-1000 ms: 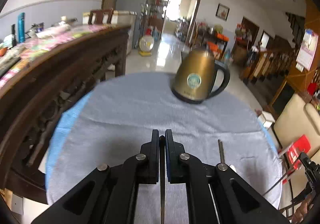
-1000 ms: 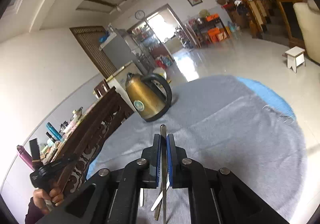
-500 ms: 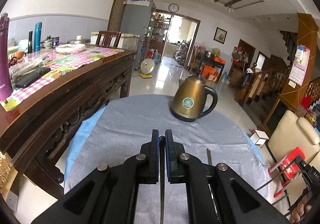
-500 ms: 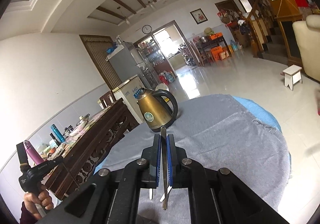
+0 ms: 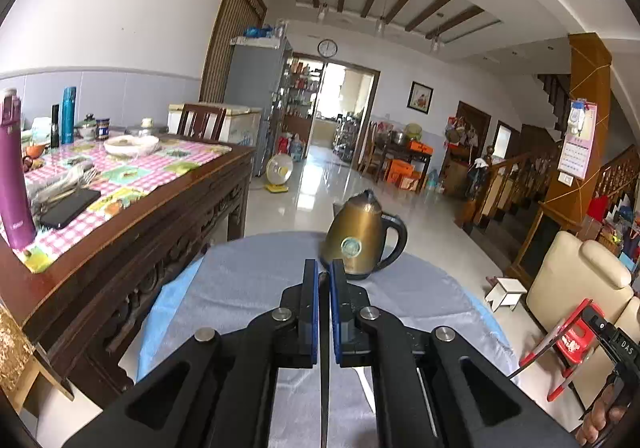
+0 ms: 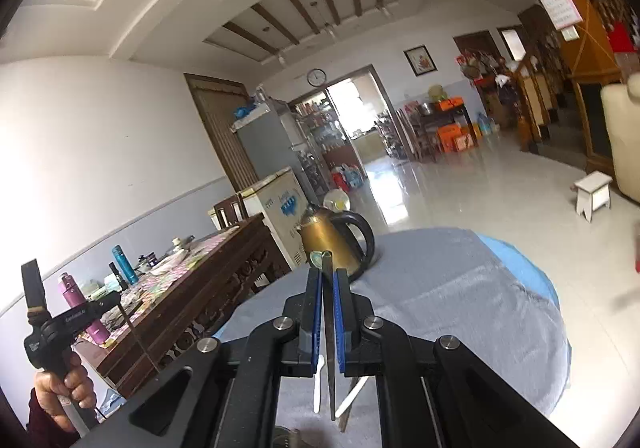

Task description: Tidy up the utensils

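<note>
Metal utensils sit pinched — one dark strip (image 5: 324,348) in each tool (image 5: 324,280) — above grey cloth (image 5: 248,288).

This is a private home – a large open living and dining hall. A carved wooden table (image 5: 168,232) carries a pink checked cloth (image 5: 132,176), flasks and a bowl. A grey fridge (image 5: 256,88) stands by a doorway, with a wall clock (image 5: 327,47) above it. The floor is of glossy tiles (image 6: 460,188). On the right are a wooden staircase (image 5: 516,176), a cream armchair (image 5: 576,280) and a wall calendar (image 5: 578,140) – all domestic things.
</note>
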